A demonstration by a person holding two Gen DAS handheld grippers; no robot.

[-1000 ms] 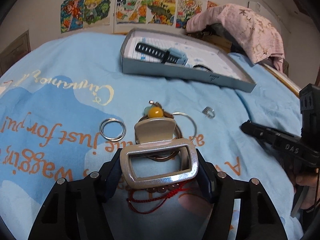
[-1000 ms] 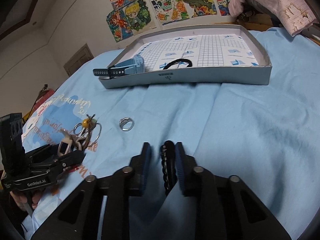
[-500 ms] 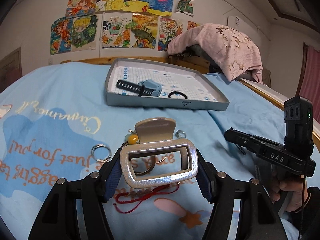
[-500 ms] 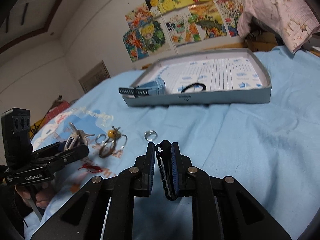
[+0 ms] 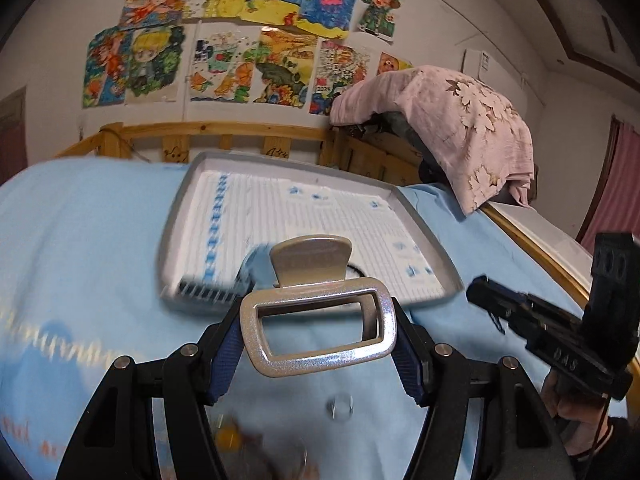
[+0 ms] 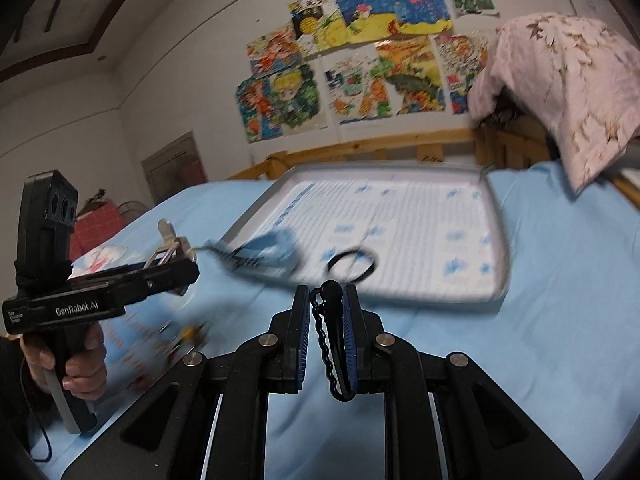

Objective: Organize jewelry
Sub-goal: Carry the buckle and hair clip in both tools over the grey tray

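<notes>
My left gripper (image 5: pixel 320 344) is shut on a silver hair clip (image 5: pixel 320 320) and holds it in the air in front of the grey tray (image 5: pixel 424 232). My right gripper (image 6: pixel 328 332) is shut on a black chain bracelet (image 6: pixel 326 340), also lifted, near the tray's front wall (image 6: pixel 400 292). In the tray lie a blue watch (image 6: pixel 272 248) and a black hair band (image 6: pixel 352 264). The left gripper with the clip shows in the right wrist view (image 6: pixel 176 252); the right gripper shows in the left wrist view (image 5: pixel 492 300).
On the blue bedsheet (image 5: pixel 80 240) below the left gripper lie a small ring (image 5: pixel 340 404), a yellow bead charm (image 5: pixel 228 436) and metal rings, blurred. A wooden bed rail (image 5: pixel 240 136) and a pink cloth pile (image 5: pixel 448 128) stand behind the tray.
Both grippers rose from the sheet and moved toward the tray, each keeping its item. The loose jewelry on the sheet now lies below and behind the left gripper.
</notes>
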